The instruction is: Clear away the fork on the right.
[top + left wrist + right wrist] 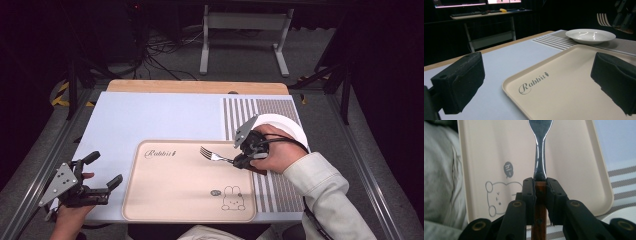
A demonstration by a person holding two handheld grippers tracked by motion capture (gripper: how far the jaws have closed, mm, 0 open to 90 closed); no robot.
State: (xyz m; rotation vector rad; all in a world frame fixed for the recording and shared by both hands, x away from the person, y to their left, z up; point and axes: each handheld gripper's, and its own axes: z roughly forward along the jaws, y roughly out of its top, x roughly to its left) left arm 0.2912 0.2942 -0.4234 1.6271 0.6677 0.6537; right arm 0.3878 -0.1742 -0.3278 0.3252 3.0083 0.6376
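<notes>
A fork (212, 155) with a brown wooden handle (539, 195) is clamped in my right gripper (245, 159), its steel tines pointing left over the beige rabbit tray (165, 195). In the right gripper view the jaws press on both sides of the handle and the fork's neck (540, 155) runs up over the tray (574, 157). My left gripper (106, 170) rests at the table's near left corner, jaws wide apart with nothing between them. Its view looks across the tray (564, 82) toward a white plate (590, 35).
The white plate (285, 125) lies on a striped placemat (260, 107) at the right, just behind my right hand. A pale blue mat (150, 117) covers the table left of it. Beyond the far edge stand a metal frame and cables on the floor.
</notes>
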